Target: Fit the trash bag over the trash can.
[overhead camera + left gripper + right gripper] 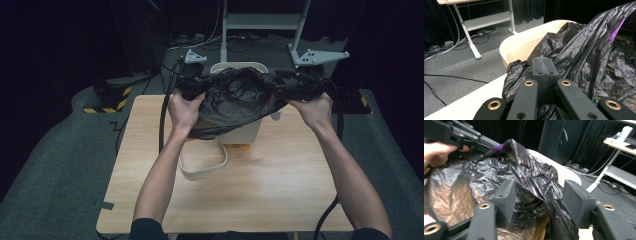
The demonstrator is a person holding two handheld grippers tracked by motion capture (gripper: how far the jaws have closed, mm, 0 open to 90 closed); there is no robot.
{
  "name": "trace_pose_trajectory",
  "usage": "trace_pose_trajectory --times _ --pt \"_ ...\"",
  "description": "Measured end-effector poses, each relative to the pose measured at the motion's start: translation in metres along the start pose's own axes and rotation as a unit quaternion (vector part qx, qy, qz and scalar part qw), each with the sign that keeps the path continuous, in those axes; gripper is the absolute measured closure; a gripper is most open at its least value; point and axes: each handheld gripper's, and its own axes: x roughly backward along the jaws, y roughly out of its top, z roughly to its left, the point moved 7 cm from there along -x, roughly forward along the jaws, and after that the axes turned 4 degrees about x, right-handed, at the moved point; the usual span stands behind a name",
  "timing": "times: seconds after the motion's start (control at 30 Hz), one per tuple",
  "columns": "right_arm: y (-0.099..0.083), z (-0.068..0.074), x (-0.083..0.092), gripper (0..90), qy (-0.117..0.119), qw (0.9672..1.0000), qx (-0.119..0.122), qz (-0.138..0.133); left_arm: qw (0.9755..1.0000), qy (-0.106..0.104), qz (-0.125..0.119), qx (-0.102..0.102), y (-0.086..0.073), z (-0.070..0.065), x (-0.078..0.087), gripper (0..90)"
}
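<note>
Wooden, light-toned rectangular surface carrying a cream plastic bin near its far edge. Crinkled black plastic bag draped over the bin's mouth, stretched between both hands. Flat cream ring-shaped lid lying just in front of the bin. Left hand-held gripper pinched tight on the bag's rim. Right hand-held gripper spread apart, bag film between the jaws, unpressed.
</note>
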Motion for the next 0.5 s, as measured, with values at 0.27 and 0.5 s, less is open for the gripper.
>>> trace_pose_trajectory --times 0.27,0.5 --pt "-0.004 -0.008 -0.021 87.6 -0.034 0.999 0.011 0.026 0.9997 -0.009 -0.022 -0.005 -0.003 -0.004 0.017 62.0" --pt "-0.008 -0.017 -0.032 89.7 -0.044 0.9982 -0.012 0.039 0.9989 -0.015 -0.033 -0.031 -0.017 -0.014 0.046 38.7"
